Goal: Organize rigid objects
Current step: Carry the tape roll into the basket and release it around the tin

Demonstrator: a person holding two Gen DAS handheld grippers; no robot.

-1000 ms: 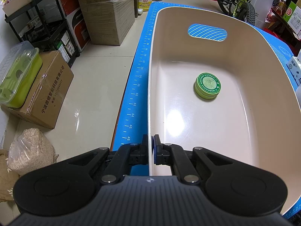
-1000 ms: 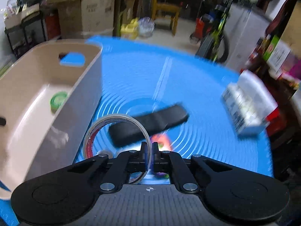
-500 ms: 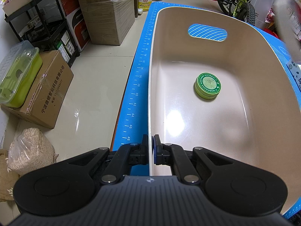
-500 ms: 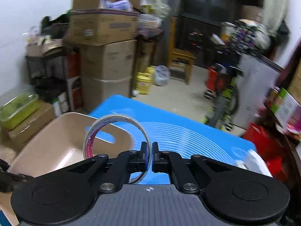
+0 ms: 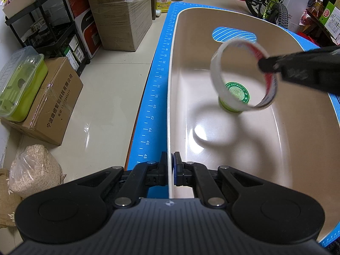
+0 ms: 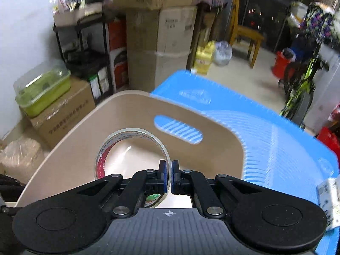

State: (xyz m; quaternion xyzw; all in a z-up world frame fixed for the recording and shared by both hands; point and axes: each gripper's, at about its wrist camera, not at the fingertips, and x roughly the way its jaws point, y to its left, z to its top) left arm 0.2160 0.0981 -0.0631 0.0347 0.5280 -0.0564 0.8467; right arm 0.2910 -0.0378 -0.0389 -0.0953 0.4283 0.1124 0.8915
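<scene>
Tape [image 5: 243, 77] hangs above the tub [image 5: 233, 148], pinched by the right gripper [image 6: 169, 176]. Left gripper [image 5: 170, 170] clamps the tub's rim. Dropped now, it might roll or strike the tin [image 5: 237, 94].

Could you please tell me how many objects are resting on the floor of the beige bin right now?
1: the green ointment tin lies mid-bin. The tape roll hangs above it in the right gripper, not yet released.
</scene>
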